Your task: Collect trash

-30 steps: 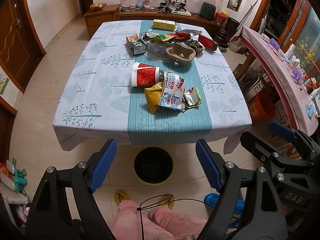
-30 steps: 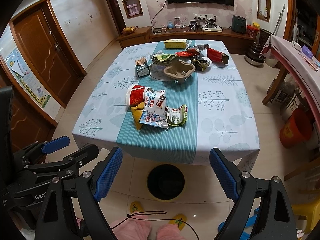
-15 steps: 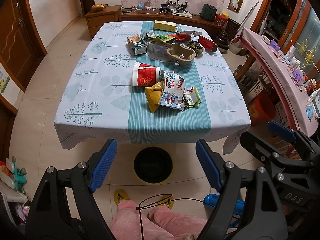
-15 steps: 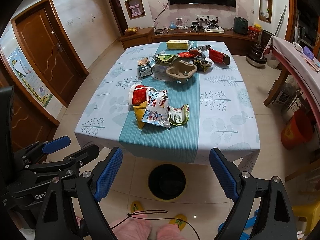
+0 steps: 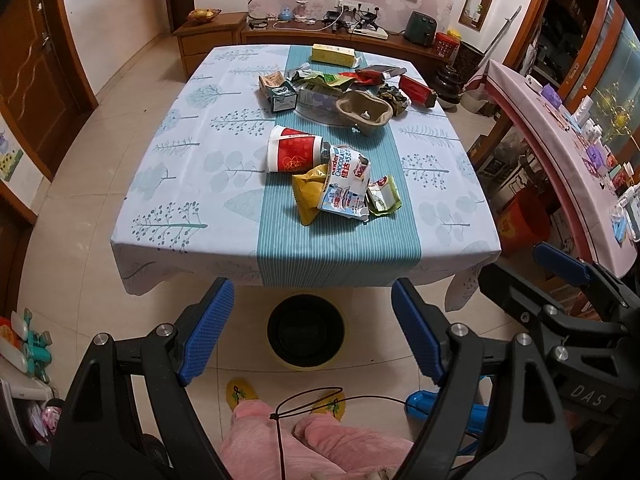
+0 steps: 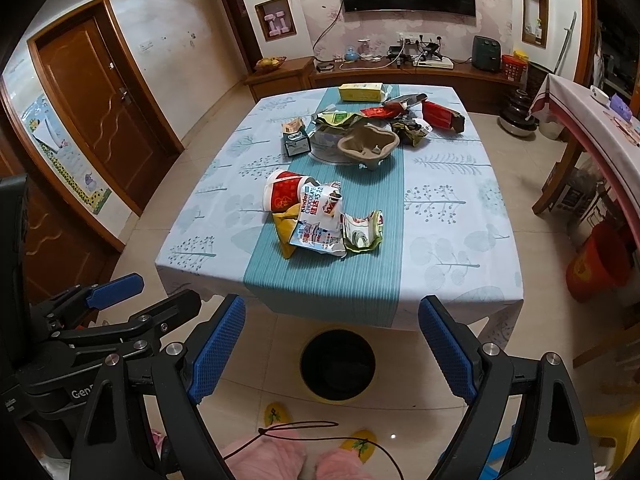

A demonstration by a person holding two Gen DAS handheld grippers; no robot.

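Both grippers a little nearer the table, fingers spread wide, empty, above the black bin

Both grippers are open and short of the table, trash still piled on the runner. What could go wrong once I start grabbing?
1. The Kinder wrapper, yellow bag and green wrapper overlap, so one pinch may drag the neighbours off the table.
2. The red paper cup lies on its side and could roll.
3. The bin sits partly under the table edge; drops may miss it.
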